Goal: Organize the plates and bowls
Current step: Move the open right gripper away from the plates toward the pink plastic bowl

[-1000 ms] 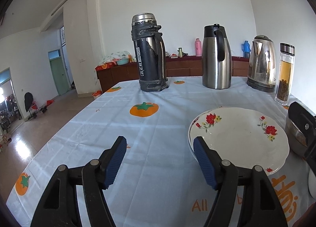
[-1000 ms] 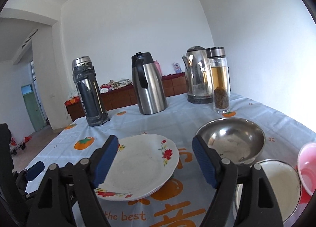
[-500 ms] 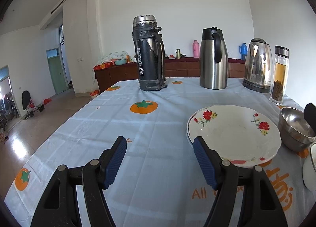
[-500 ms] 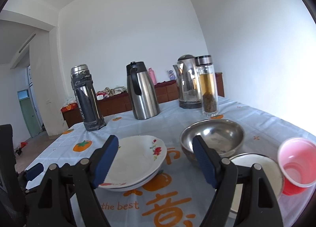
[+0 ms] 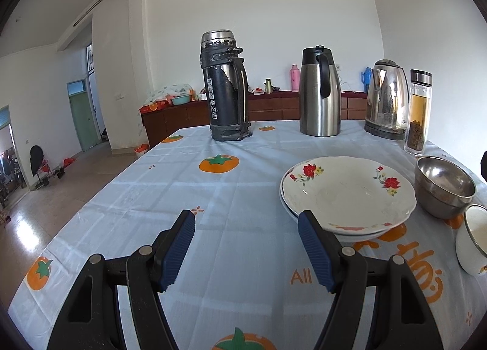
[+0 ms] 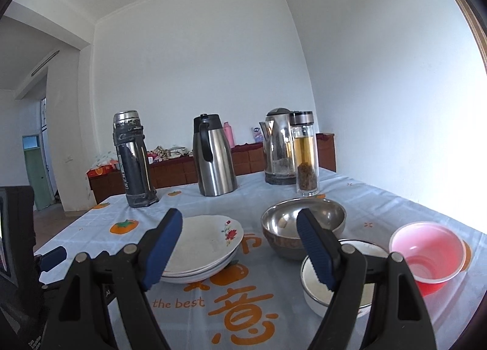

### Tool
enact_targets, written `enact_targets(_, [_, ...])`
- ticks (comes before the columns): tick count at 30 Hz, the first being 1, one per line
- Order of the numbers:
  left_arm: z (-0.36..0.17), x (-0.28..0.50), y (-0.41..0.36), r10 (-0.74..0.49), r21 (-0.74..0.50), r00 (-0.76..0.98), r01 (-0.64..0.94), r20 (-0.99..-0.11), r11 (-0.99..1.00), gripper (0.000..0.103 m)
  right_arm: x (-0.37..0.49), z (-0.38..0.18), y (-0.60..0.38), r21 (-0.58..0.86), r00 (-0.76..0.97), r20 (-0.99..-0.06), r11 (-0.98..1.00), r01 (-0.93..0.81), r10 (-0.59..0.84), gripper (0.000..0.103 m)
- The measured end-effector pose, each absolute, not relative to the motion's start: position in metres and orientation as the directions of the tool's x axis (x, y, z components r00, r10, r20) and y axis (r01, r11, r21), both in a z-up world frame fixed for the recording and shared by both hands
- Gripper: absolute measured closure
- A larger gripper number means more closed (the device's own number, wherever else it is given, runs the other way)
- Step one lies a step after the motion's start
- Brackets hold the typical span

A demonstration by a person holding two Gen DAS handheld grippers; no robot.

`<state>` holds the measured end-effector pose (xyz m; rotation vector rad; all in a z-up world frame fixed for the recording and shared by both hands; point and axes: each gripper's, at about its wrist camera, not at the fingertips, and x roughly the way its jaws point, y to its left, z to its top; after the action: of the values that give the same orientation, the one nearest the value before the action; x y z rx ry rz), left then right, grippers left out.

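The flowered plates sit stacked at middle right. The steel bowl, white bowl and pink bowl at lower right wait unstacked. Left gripper and right gripper gape wide, holding nothing.

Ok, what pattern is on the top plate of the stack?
Red flowers with green leaves on white top plate, clearest in the left wrist view.

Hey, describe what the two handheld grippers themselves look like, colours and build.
The left gripper and the right gripper match: black plastic arms with silver pivot rivets, each finger tipped by a dark blue ribbed pad. No cables, hands or sleeves show.
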<state>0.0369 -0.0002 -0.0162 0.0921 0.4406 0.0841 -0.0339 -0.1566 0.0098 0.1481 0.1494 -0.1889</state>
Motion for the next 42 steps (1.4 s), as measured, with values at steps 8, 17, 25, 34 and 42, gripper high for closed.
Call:
enact_targets(8, [-0.016,0.025,-0.005,0.081,0.123,0.905,-0.033,-0.417,0.992,0.028,-0.051,0.013,-0.155,0.093,0.970,-0.133,0.972,0.218,-0.205,0.024])
enact_targets(17, [-0.015,0.010,-0.015,0.040,0.145,0.915,0.021,-0.401,0.989,0.026,-0.070,0.016,-0.157,0.040,0.961,-0.091,0.964,0.264,-0.259,0.024])
enact_targets(25, [-0.017,0.003,-0.020,0.007,0.135,0.907,0.056,-0.422,0.989,0.026,-0.085,0.018,-0.167,0.016,0.957,-0.073,0.959,0.284,-0.282,0.024])
enact_targets(34, [-0.018,-0.001,-0.032,-0.025,0.121,0.898,0.086,-0.440,0.989,0.026,-0.093,0.019,-0.182,0.016,0.954,-0.067,0.956,0.293,-0.291,0.024])
enact_targets(42, [-0.019,-0.002,-0.058,-0.073,0.100,0.880,0.135,-0.469,0.986,0.026,-0.103,0.020,-0.199,0.015,0.950,-0.055,0.951,0.309,-0.307,0.024])
